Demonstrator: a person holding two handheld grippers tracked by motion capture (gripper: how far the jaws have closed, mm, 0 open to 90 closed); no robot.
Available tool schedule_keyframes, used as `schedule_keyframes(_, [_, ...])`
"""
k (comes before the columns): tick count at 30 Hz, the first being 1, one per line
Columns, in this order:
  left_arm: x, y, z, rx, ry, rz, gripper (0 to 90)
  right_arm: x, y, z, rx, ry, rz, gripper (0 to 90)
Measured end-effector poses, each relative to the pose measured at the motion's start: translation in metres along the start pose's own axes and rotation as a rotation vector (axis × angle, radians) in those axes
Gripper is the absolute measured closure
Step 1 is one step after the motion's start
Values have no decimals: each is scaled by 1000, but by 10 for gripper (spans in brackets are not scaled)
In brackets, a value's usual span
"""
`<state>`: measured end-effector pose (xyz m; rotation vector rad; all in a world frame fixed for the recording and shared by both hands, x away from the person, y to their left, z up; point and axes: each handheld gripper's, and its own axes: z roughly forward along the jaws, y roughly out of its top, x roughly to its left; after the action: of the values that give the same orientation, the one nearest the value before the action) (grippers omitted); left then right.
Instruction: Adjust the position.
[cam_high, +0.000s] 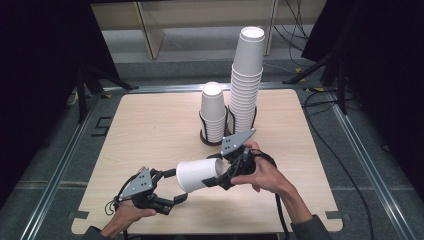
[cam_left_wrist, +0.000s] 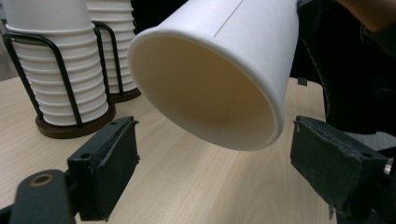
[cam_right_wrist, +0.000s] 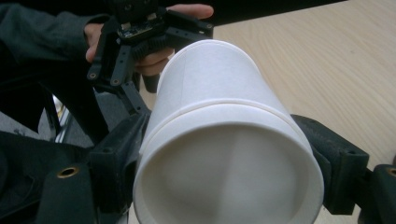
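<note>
High view shows the left gripper with jaws apart, either side of the open mouth of a paper cup, not touching. Right gripper jaws clamp its base above the tabletop.

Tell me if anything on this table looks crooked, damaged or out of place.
The tall stack of cups leans to the right above its black wire holder, so it looks unsteady. The shorter stack stands straight. The cup lying sideways is clamped in the right gripper, not spilled or dented.
</note>
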<state>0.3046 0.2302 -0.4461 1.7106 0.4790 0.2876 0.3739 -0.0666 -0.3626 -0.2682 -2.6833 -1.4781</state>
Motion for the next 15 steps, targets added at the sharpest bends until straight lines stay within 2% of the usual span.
schedule_keyframes(2, [1, 0, 0, -5, 7, -10, 146, -1, -1, -3, -19, 4, 24, 237])
schedule_keyframes(3, [2, 0, 0, -3, 13, -9, 146, -3, -2, -3, -29, 11, 9, 237])
schedule_keyframes(6, [2, 0, 1, -3, 19, -36, 145, -2, -2, -3, -41, 33, 19, 237])
schedule_keyframes(7, [2, 0, 1, -8, 12, -35, 140, -2, -1, -3, -41, 25, 5, 237])
schedule_keyframes(8, [2, 0, 1, -7, 7, -31, 141, -1, -1, -2, -41, 32, 28, 237])
schedule_keyframes(9, [1, 0, 1, -10, 2, -31, 142, -2, -1, 0, -45, 40, -3, 237])
schedule_keyframes(11, [1, 0, 1, -11, -6, -25, 137, 1, 0, 2, -35, 51, 27, 237])
schedule_keyframes(13, [0, 0, 2, -14, -12, -21, 130, 2, 0, 5, -34, 60, 23, 237])
schedule_keyframes(14, [-1, 1, 1, -9, -11, -17, 121, 1, 1, 7, -40, 64, -4, 237])
schedule_keyframes(15, [-1, 1, 2, -10, -9, -17, 106, 3, 0, 7, -26, 68, 26, 237])
